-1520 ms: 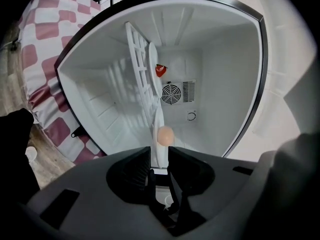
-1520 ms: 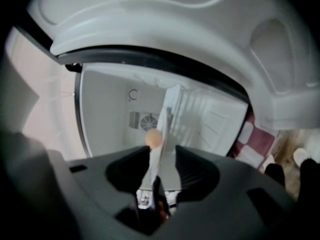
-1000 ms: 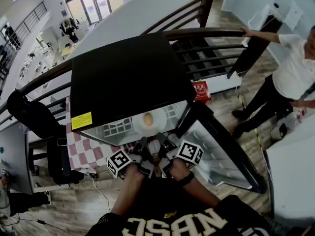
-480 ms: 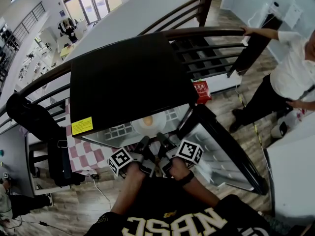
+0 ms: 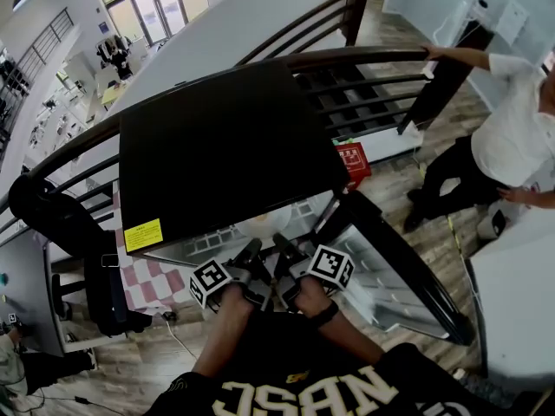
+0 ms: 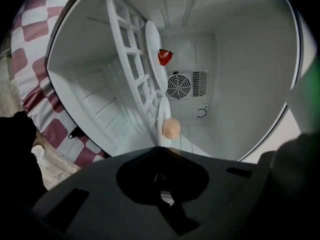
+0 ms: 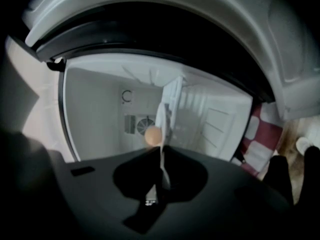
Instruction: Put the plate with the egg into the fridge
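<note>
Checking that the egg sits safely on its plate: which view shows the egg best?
The left gripper view: the egg is sharp and unblocked on the plate. The right gripper view shows it smaller and blurrier. The head view hides it under the fridge top.

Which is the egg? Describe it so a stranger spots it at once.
Look into the open white fridge and find its white grid shelf. A white plate lies along it near the front. The egg is the small tan oval on that plate, smooth and pale, unlike the red item farther back.
</note>
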Motion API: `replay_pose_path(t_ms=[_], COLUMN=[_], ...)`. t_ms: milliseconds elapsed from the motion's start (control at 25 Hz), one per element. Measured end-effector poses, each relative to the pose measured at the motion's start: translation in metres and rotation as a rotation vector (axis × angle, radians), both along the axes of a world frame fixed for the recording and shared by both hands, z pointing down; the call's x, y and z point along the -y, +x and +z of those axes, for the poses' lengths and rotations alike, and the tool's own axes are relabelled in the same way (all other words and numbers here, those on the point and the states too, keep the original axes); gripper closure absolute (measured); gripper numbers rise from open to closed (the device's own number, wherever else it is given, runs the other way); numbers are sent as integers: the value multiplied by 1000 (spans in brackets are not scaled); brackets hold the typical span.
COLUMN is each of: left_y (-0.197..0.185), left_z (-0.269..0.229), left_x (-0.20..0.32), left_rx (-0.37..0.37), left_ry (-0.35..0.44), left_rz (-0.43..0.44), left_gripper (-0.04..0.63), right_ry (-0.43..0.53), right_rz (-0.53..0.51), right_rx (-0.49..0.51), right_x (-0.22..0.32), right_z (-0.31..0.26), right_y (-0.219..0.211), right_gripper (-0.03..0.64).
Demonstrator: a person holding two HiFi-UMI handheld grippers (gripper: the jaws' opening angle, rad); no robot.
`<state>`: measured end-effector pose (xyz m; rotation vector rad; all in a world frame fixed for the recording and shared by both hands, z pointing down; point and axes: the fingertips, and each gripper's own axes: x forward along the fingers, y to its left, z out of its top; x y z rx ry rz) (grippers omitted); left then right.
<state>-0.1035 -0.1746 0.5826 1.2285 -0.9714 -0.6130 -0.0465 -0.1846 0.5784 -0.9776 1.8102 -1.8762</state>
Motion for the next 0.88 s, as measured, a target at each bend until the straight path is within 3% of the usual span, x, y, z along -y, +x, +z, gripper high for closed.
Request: replay_pose_path(t_ms=[880], left_y=[3], left_z=[-6], left_x=[29], left_rx=[-13], left_ry=[-5], left_rz=[41], left_gripper=[574], right_ry=[-6], right_rz=[40], right_rx=[17], right_x=[28], right_z=[-1], right_y=[-7], right_gripper=[580])
